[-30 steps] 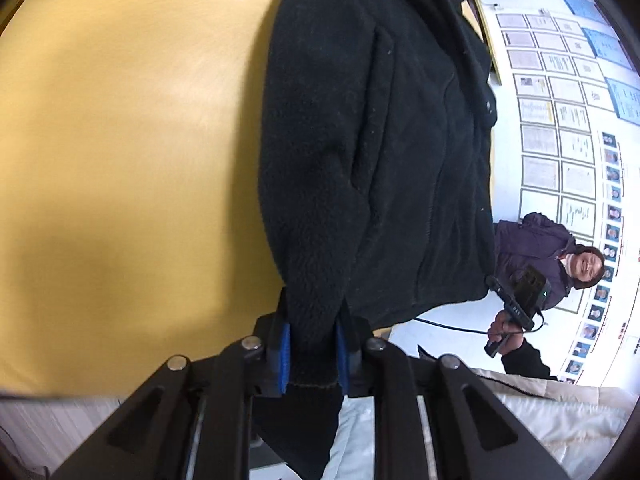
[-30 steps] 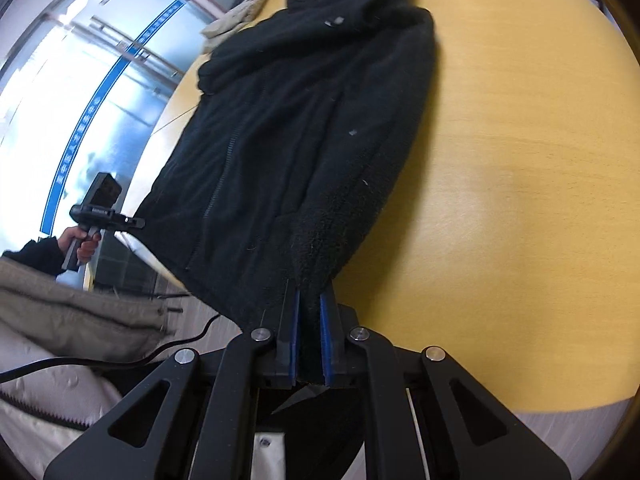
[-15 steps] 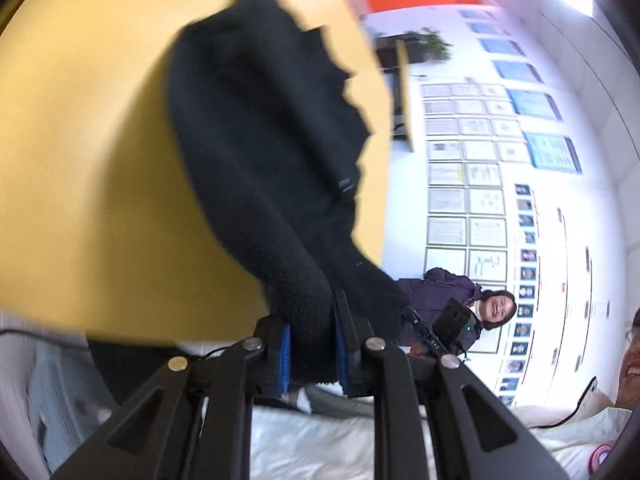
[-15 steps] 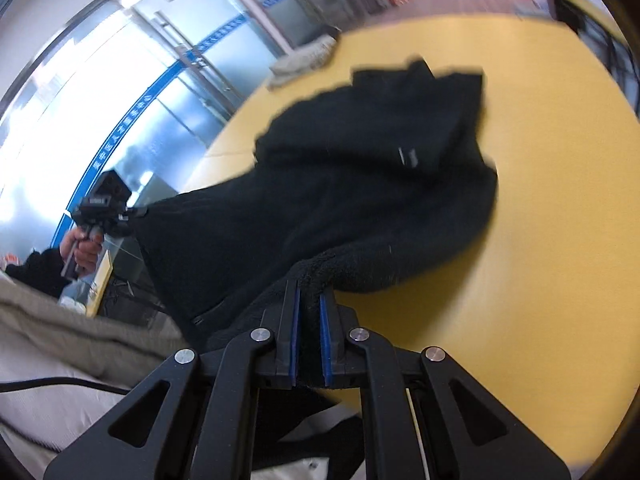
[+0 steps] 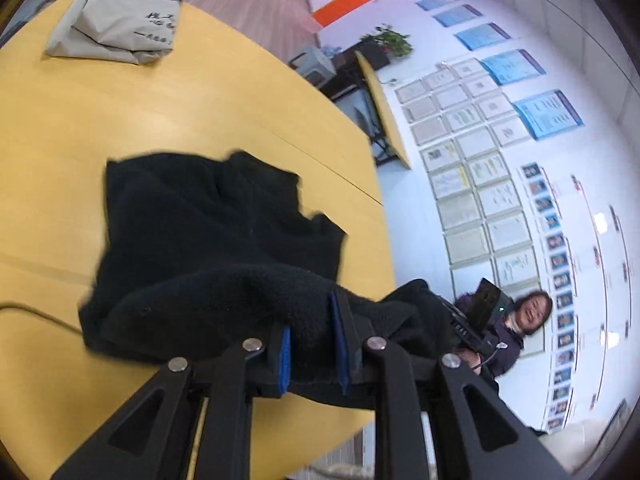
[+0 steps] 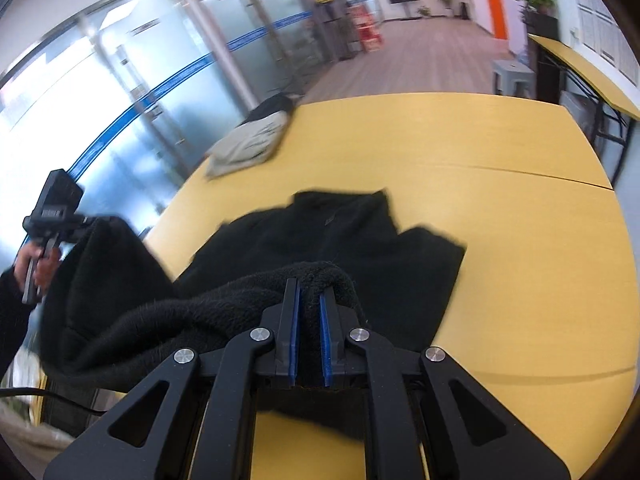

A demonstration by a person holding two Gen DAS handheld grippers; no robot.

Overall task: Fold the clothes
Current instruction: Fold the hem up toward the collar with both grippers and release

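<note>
A black fleece jacket (image 5: pixel 192 216) lies on the yellow table (image 5: pixel 120 112), its far part flat and its near hem lifted. My left gripper (image 5: pixel 310 320) is shut on a thick roll of that hem, which fills the gap between the blue pads. In the right wrist view the same black fleece jacket (image 6: pixel 360 240) spreads across the yellow table (image 6: pixel 540 240), and my right gripper (image 6: pixel 309 304) is shut on another stretch of the hem. The lifted edge sags between both grippers toward the near table edge. The left gripper (image 6: pixel 52 216) shows at far left, held by a hand.
A folded beige garment (image 5: pixel 116 20) rests at the table's far corner, also seen as a beige garment (image 6: pixel 248 146). A person (image 5: pixel 516 320) sits beyond the right table edge. A thin cable (image 5: pixel 36 312) crosses the table at left. A second table (image 6: pixel 580 64) stands behind.
Both grippers have risen and swung forward over the table, carrying the jacket's hem toward its far end. The jacket, earlier stretched long, now lies bunched and doubling over.
</note>
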